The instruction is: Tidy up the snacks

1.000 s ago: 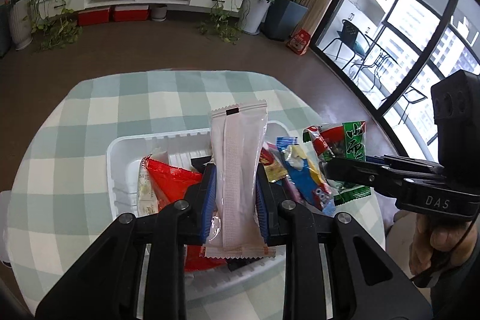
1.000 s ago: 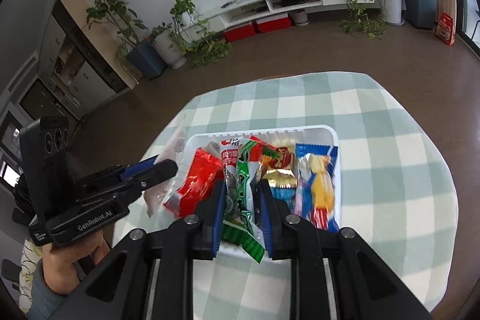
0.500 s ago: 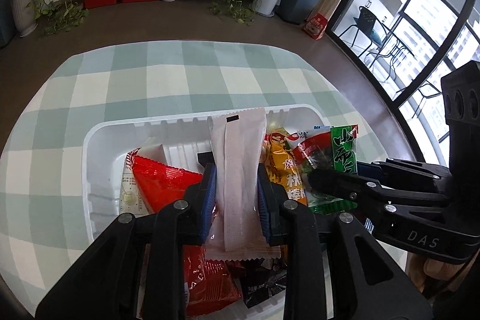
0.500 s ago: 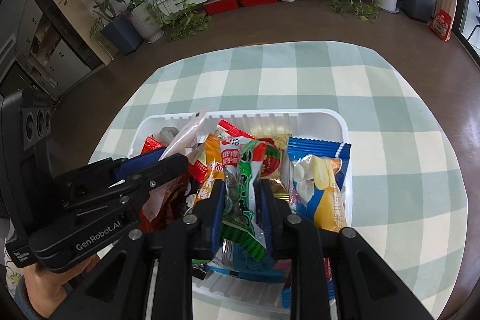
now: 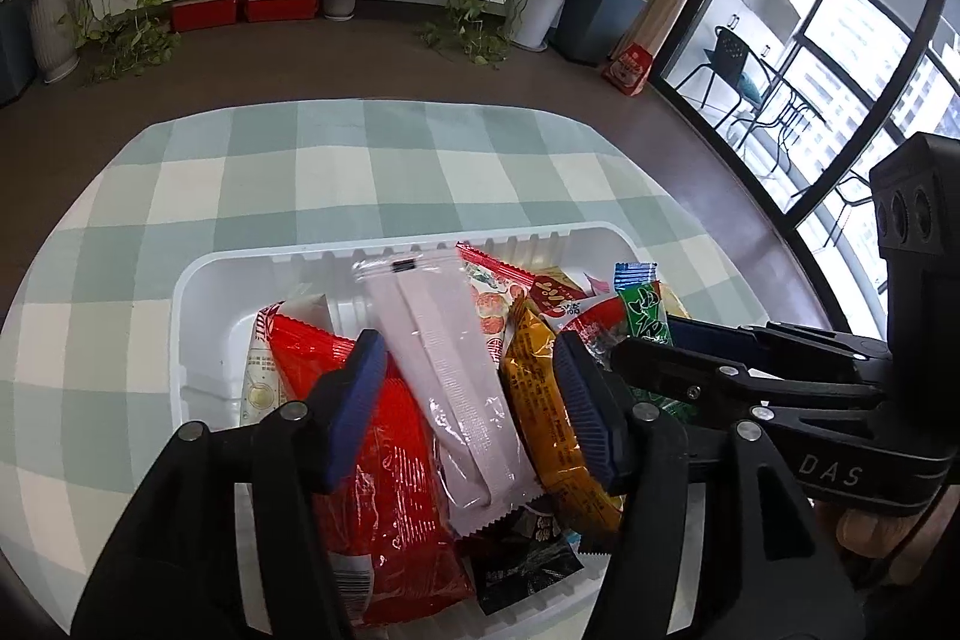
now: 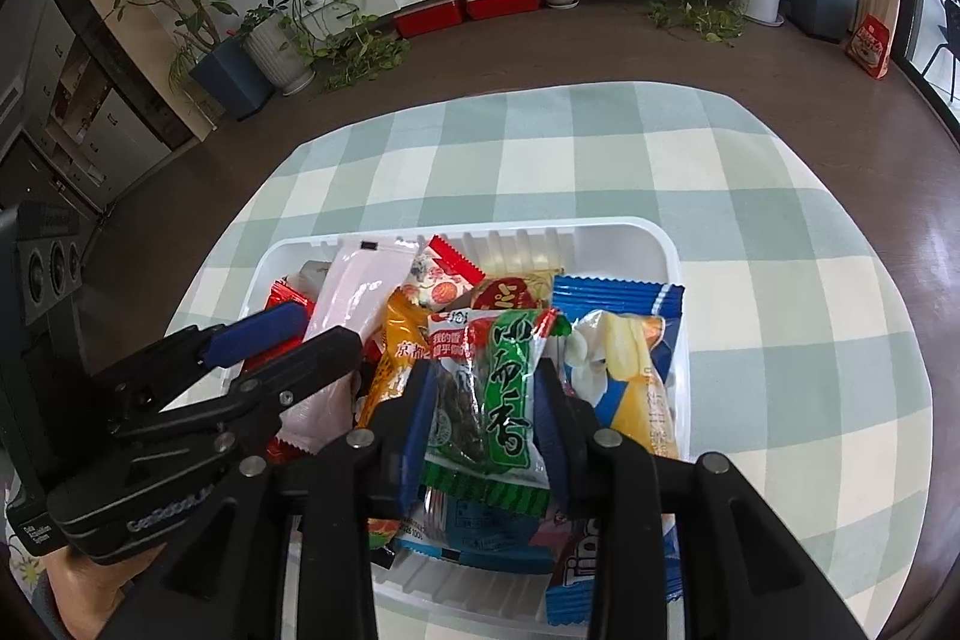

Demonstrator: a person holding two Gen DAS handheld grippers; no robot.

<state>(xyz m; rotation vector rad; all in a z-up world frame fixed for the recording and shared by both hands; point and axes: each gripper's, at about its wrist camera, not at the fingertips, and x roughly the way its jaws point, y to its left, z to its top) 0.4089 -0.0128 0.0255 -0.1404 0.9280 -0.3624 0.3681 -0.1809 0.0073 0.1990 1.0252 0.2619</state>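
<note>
Firstly, in the left wrist view, the left gripper (image 5: 471, 403) stood wide open over the white tray (image 5: 198, 280), its blue pads (image 5: 354, 403) well apart and clear of the white packet (image 5: 447, 370) lying between them. That packet lay released in the tray, resting on a red packet (image 5: 384, 472) and beside an orange packet (image 5: 546, 418). A black packet (image 5: 522, 562) showed beneath its near end. The right gripper (image 5: 606, 346) reached in from the right with a green packet (image 5: 645, 313) at its tips. The tray sat on a checked cloth (image 5: 360, 172).

Next, in the right wrist view, the right gripper (image 6: 483, 424) was clamped on the green packet (image 6: 498, 400), both pads pressing its sides, and held it over the tray (image 6: 660, 244). A blue and yellow packet (image 6: 630, 358) lay just right of it; the orange packet (image 6: 399, 358) and white packet (image 6: 354, 304) lay left. The left gripper (image 6: 300, 334) came in from the left, its fingers parted above the white packet. More packets lay piled beneath, all within the tray on the cloth (image 6: 750, 196).
</note>
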